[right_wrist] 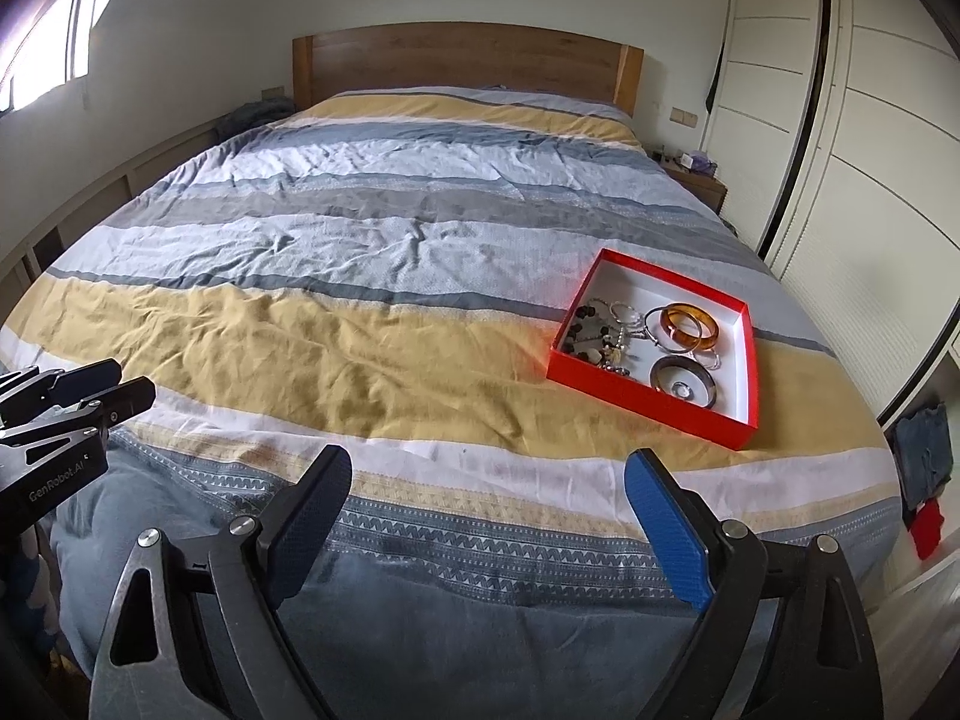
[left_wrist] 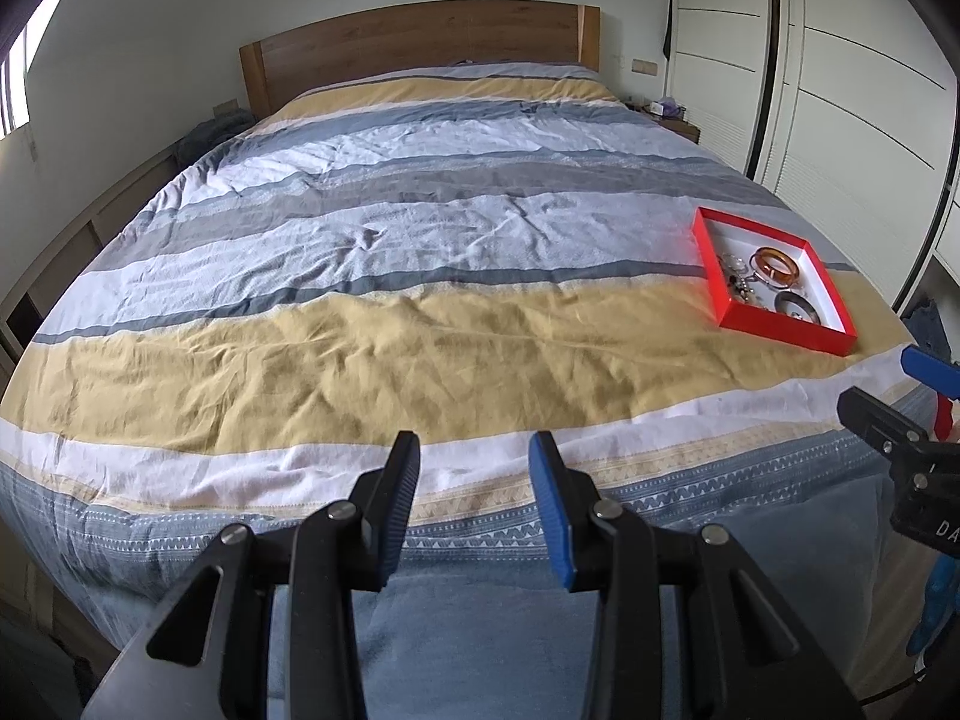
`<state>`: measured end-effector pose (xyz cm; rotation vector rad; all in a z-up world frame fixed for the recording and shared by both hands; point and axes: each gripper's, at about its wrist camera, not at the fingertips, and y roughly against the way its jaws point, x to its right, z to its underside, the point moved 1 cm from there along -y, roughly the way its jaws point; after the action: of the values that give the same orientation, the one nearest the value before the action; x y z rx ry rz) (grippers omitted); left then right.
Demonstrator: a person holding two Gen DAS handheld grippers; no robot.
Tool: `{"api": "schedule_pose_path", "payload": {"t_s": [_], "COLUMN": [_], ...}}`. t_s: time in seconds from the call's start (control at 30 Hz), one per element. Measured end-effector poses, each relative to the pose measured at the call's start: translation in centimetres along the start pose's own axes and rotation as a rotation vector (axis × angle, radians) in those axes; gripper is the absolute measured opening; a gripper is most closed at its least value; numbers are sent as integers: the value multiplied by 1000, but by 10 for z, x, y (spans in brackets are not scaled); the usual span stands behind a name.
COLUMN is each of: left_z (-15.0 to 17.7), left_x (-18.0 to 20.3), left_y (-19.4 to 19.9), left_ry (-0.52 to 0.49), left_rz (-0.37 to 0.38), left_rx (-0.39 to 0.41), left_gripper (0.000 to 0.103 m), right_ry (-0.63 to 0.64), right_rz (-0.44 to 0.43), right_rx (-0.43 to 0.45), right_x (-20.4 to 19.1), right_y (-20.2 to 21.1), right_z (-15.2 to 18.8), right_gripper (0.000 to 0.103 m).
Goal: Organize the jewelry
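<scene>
**Red tray holds all the jewelry; both tongs empty at the bed's foot**

Striped duvet (right_wrist: 372,324) covers the whole bed ahead of both tongs, soft and creased. On its yellow band, ahead and to the right of the right tongs (right_wrist: 487,501), sits the red tray (right_wrist: 648,407); from the left tongs (left_wrist: 474,471) it lies well off to the right. All the jewelry in view is inside it: an amber bangle (right_wrist: 690,324) at the far side, a dark bangle (right_wrist: 684,383) nearer, a small ring (right_wrist: 680,389) inside that, thin silver hoops (right_wrist: 660,330) between the 2 bangles, and a beaded tangle (right_wrist: 594,339) to the left. No pieces show on the duvet.

Right tongs gape wide with nothing between the pads; left tongs stand parted more narrowly, also empty. Both hover near the foot edge, well short of the tray.

This fits either pieces already gathered in or sorting still ahead. Any pick from here looks better suited to the right tongs, being closer. Bangles should be pinched across 1 wall of the band, coming down from above; the tangle may drag neighbours along, and the tray could slide on soft bedding.
</scene>
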<state>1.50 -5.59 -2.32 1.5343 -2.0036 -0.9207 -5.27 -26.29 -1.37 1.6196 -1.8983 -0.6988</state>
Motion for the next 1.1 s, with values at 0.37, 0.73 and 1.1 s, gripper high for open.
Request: {"api": "schedule_pose_path", "payload": {"t_s": [0.37, 0.73, 1.1], "left_z": [2, 4, 6], "left_x": [-9, -11, -9], "left_y": [-8, -13, -17], "left_ry": [23, 23, 18], "left_rz": [-2, -1, 2], "left_rx": [-10, -22, -28], "left_gripper": [36, 36, 36], "right_ry": [-5, -4, -5], "right_rz": [7, 12, 12], "right_rx": [-43, -54, -58], "right_x": [-2, -4, -4], "right_y": [-13, -16, -18], "right_z": [6, 6, 7], "right_gripper": [101, 102, 102]}}
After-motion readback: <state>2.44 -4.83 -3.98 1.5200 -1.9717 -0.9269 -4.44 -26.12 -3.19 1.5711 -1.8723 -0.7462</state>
